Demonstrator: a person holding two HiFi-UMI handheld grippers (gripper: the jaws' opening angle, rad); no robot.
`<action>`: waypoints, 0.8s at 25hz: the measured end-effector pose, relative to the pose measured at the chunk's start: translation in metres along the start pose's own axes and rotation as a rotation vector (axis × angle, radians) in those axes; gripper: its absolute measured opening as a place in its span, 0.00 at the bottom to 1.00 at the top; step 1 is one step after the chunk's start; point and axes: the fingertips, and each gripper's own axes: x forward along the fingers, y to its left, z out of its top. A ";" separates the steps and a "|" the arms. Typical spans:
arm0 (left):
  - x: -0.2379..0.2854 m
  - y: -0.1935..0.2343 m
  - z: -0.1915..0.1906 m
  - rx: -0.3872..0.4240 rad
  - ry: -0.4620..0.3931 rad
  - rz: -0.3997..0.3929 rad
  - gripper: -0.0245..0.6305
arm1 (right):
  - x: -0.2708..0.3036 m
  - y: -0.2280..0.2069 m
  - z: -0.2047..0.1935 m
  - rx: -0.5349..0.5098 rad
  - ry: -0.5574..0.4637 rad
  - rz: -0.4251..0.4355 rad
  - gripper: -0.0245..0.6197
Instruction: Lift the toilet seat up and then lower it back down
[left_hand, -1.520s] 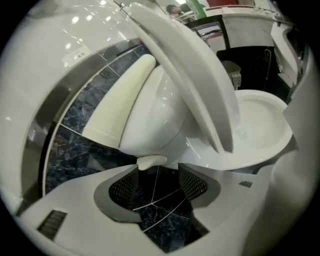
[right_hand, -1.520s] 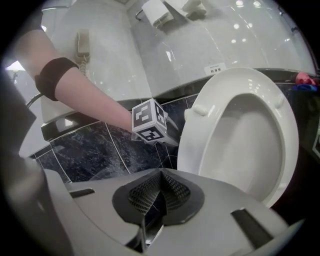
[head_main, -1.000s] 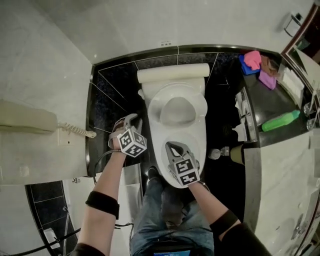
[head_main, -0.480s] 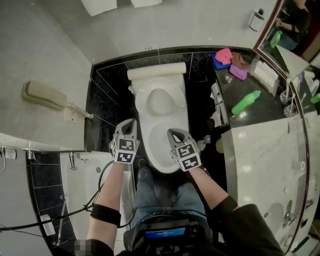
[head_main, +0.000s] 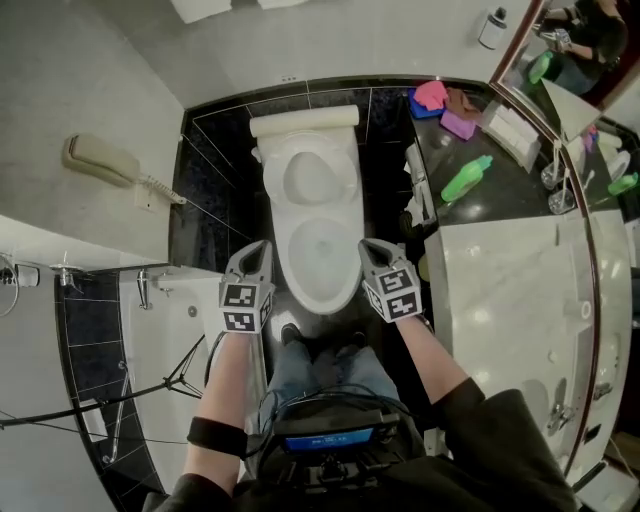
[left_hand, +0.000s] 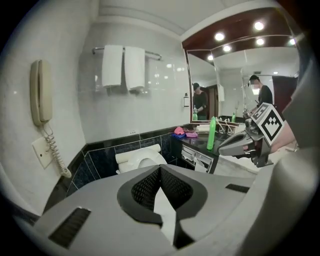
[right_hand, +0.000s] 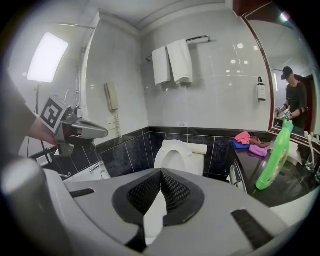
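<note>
The white toilet (head_main: 318, 250) stands against the black tiled wall, between my two grippers. Its seat (right_hand: 174, 153) is raised and leans back on the tank (head_main: 303, 121); the bowl below lies open. My left gripper (head_main: 257, 247) hovers at the bowl's left front, shut, with nothing between its pads (left_hand: 160, 168). At the bowl's right front my right gripper (head_main: 368, 244) is likewise shut and empty (right_hand: 161, 171). Neither touches the toilet. Each gripper shows in the other's view: the right one (left_hand: 241, 143), the left one (right_hand: 84, 131).
A wall phone (head_main: 101, 160) with a coiled cord hangs on the left. A dark counter (head_main: 500, 190) on the right carries a green bottle (head_main: 466, 178) and pink cloths (head_main: 432, 95). Towels (right_hand: 172, 62) hang above the toilet. My legs (head_main: 320, 365) are at the bowl's front.
Both grippers have drawn back from the toilet and risen. The right one left the bowl's front rim and now sits to its right. The head view has pulled away from the toilet.
</note>
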 end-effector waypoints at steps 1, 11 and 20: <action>-0.006 0.000 -0.001 -0.019 0.000 -0.001 0.05 | -0.007 -0.002 0.000 0.012 0.001 -0.011 0.04; -0.021 0.005 -0.034 -0.072 0.012 -0.044 0.05 | -0.021 0.000 -0.029 0.038 0.040 -0.087 0.04; -0.032 0.022 -0.070 -0.082 0.040 -0.052 0.05 | -0.006 0.040 -0.058 0.082 0.110 -0.068 0.04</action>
